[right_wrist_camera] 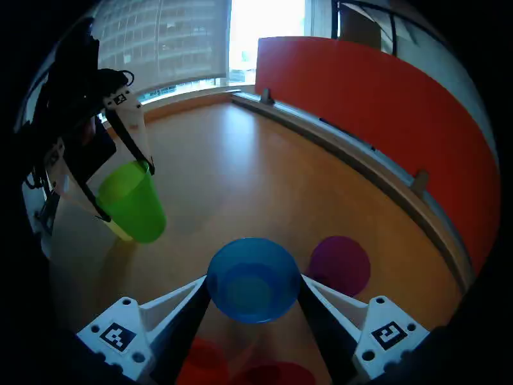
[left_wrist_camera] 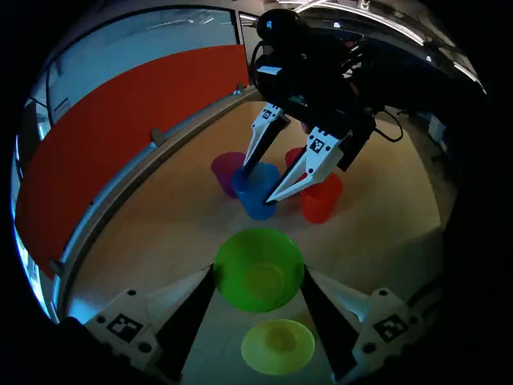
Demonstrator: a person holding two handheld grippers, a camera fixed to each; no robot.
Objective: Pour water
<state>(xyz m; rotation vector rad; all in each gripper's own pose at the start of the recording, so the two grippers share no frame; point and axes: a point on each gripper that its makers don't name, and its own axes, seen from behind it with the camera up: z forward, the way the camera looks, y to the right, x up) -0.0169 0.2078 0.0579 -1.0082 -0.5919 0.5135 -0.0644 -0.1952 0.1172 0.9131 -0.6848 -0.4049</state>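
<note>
Left gripper (left_wrist_camera: 258, 271): both fingers press on opposite sides of the green cup (left_wrist_camera: 258, 253), lower centre of the left gripper view, open mouth facing the camera. A yellow cup (left_wrist_camera: 277, 346) sits just below it in the frame. Right gripper (right_wrist_camera: 254, 280) pinches the blue cup (right_wrist_camera: 253, 295) between both fingers, lower centre of the right gripper view. A purple cup (right_wrist_camera: 340, 263) stands just right of it on the wooden table (right_wrist_camera: 256, 167) — red cups (right_wrist_camera: 205, 362) at the bottom edge
</note>
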